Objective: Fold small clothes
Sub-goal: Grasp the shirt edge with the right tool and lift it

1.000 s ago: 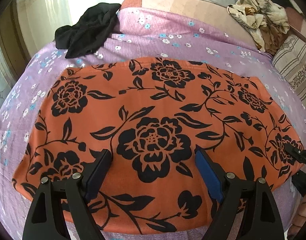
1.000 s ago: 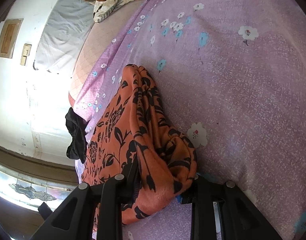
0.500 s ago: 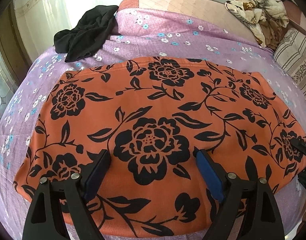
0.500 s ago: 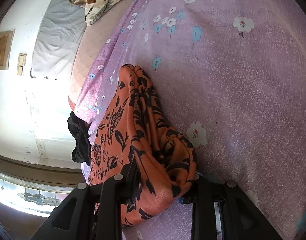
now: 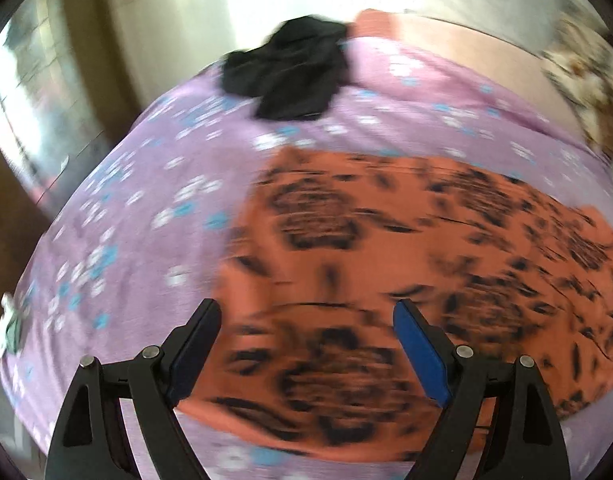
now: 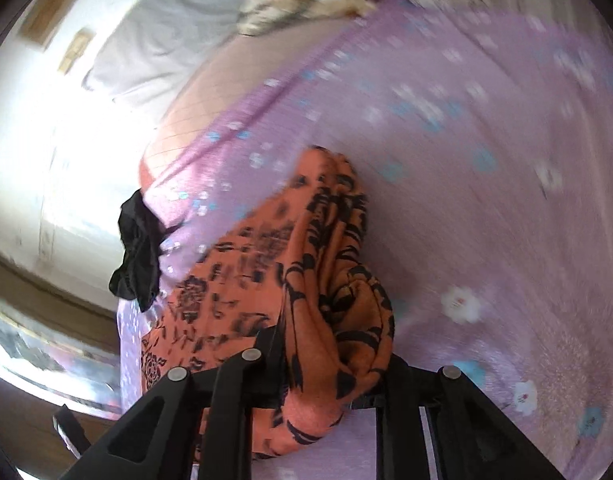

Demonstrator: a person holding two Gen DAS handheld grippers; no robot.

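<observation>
An orange garment with black flowers [image 5: 406,280] lies spread on the purple floral bedsheet [image 5: 118,216]. My left gripper [image 5: 306,340] is open and empty above the garment's near left part, close to its left edge. My right gripper [image 6: 326,364] is shut on a bunched end of the same orange garment [image 6: 330,300] and holds that end lifted off the sheet [image 6: 486,200]. Both views are blurred by motion.
A crumpled black garment [image 5: 290,68] lies at the far side of the bed, also in the right wrist view [image 6: 138,256]. A beige patterned cloth heap [image 5: 582,88] and a grey pillow [image 6: 166,44] sit near the headboard. The bed's left edge drops to dark floor [image 5: 10,240].
My left gripper has swung left, so the garment now sits to the right in its view and the bed's left edge shows. My right gripper has turned while it keeps hold of the bunched end.
</observation>
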